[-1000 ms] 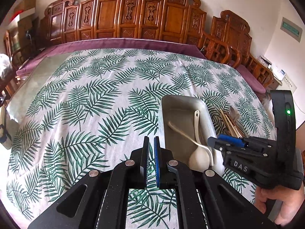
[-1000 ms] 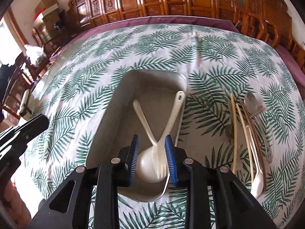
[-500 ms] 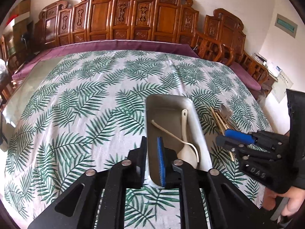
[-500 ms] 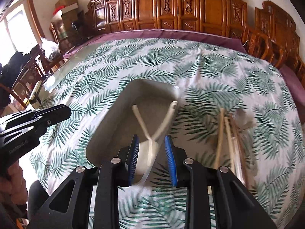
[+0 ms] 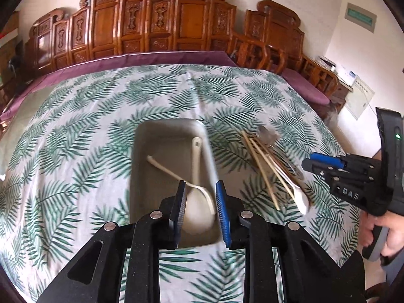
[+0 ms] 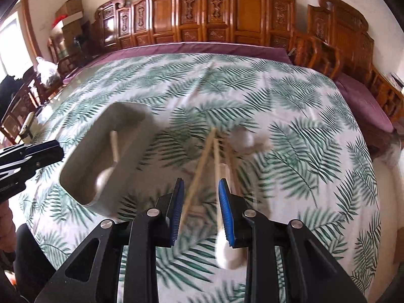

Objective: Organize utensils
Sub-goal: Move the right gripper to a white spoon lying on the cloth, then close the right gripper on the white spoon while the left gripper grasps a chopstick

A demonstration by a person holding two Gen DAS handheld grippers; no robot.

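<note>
— Leaf-print tablecloth [image 5: 75,151]: where are the utensils?
— Two white spoons [image 5: 195,209] in the gray tray [image 5: 141,176]; chopsticks [image 6: 199,171] beside it.
— Grippers?
— Left gripper [image 5: 200,207] above the tray, right gripper [image 6: 202,212] above the chopsticks; both parted, empty.

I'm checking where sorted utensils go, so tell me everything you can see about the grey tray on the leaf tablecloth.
The grey tray is a rectangular, shallow pan with rounded corners and low walls, dull grey, looking like metal. It sits flat on the leaf-print tablecloth, long side running away from the camera. Inside lie a white spoon and a white fork, handles crossed, spoon bowl at the near end. The loose pile of chopsticks lies to its right, apart from it. The left tongs hover open over its near end.
</note>
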